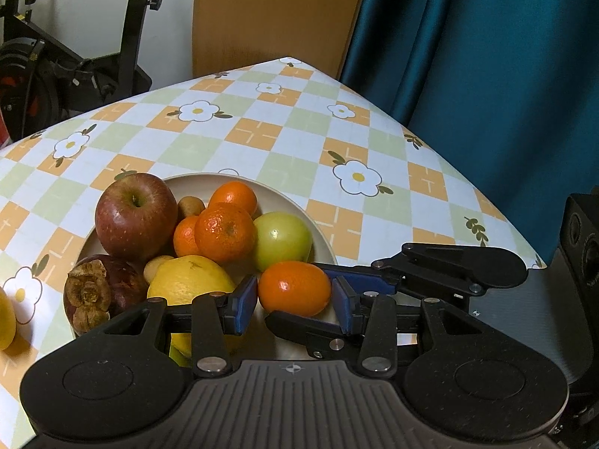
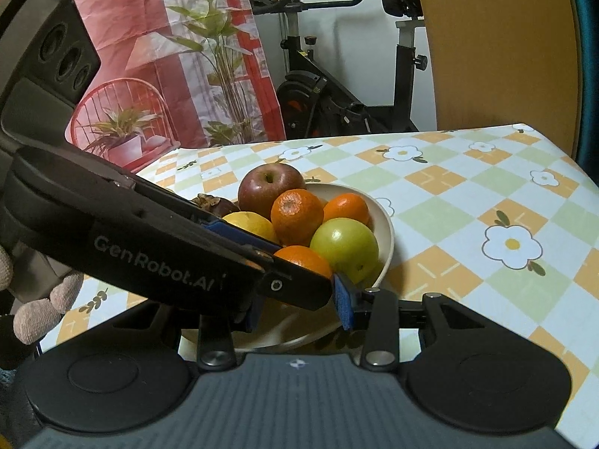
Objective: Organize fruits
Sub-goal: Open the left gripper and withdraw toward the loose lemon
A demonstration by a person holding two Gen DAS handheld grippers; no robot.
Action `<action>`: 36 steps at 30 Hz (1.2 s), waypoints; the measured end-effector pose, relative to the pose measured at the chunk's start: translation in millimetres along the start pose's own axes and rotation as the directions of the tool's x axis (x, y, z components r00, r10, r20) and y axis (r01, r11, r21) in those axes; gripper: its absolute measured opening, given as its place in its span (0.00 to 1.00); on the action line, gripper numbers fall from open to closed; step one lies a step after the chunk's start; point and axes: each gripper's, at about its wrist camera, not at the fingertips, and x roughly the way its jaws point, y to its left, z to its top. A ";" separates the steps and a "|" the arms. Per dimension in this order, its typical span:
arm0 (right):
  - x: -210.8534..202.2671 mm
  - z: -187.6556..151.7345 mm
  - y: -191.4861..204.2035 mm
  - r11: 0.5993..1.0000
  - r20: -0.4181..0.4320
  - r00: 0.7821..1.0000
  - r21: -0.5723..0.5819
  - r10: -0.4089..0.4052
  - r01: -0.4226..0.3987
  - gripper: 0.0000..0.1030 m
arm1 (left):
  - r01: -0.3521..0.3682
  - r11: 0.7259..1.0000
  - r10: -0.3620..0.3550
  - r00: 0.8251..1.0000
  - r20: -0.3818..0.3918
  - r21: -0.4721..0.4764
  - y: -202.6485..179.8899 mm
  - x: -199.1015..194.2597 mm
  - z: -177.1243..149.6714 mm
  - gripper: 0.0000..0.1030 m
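A cream bowl (image 1: 322, 237) sits on a checked, flowered tablecloth (image 1: 262, 131), heaped with fruit. In the left wrist view the left gripper (image 1: 295, 299) fills the lower middle of the frame, its blue pads (image 1: 245, 299) set on either side of a small tangerine (image 1: 294, 288). The left pad touches the fruit's side; the right pad stands just beside it, and I cannot tell if it presses. The tangerine is a slightly flattened oval, long axis running left to right across the frame, from pad to pad. It sits at the near right edge of the pile, in front of a green apple (image 1: 281, 240).

The right gripper (image 1: 441, 273) comes in from the right of that view, its fingers reaching toward the same tangerine, one above it and one below. From the right wrist view the right gripper (image 2: 299, 307) has its pads standing wide apart with nothing between them; the left gripper's black body (image 2: 157, 239) crosses in front from upper left to centre, covering much of the tangerine (image 2: 305, 258).

Behind the tangerine lie a lemon (image 1: 189, 280), long axis roughly left to right, three more oranges (image 1: 224, 232), a red apple (image 1: 135, 215) with its stem hollow facing up, and a dark mangosteen (image 1: 101, 292) at the lower left of the bowl. A gloved hand (image 2: 48, 303) shows at the left edge of the right wrist view.
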 end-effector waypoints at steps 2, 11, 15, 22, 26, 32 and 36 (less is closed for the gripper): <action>0.1 0.2 0.8 1.000 -0.001 1.000 -0.001 -0.003 0.003 0.41 | 0.002 1.000 -0.002 1.000 0.000 0.001 0.1 -0.3 0.2 0.46; 3.9 2.4 3.7 1.000 -0.018 1.000 -0.023 -0.022 0.022 0.42 | 0.018 1.000 -0.019 1.000 -0.011 -0.023 3.2 -2.6 0.0 0.47; 3.2 3.2 6.8 0.999 -0.023 0.999 -0.036 -0.037 0.037 0.42 | 0.031 0.999 -0.031 1.000 0.002 -0.038 5.8 -9.8 -1.7 0.47; -4.4 7.4 10.4 0.996 -0.015 0.998 -0.055 -0.068 0.067 0.43 | 0.054 0.995 -0.047 0.996 0.081 -0.089 21.2 -38.7 -5.1 0.56; -8.2 12.1 15.4 0.995 -0.004 0.997 -0.070 -0.075 0.074 0.43 | 0.045 0.989 -0.025 0.990 0.136 -0.141 42.8 -61.7 -9.8 0.57; -10.6 23.2 24.7 0.994 0.020 0.997 -0.079 -0.068 0.070 0.50 | -0.011 0.977 0.053 0.980 0.194 -0.213 84.7 -96.4 -17.9 0.57; -7.3 34.8 36.4 0.994 0.033 0.998 -0.092 -0.047 0.050 0.53 | -0.047 0.960 0.107 0.973 0.206 -0.275 117.1 -113.0 -24.8 0.58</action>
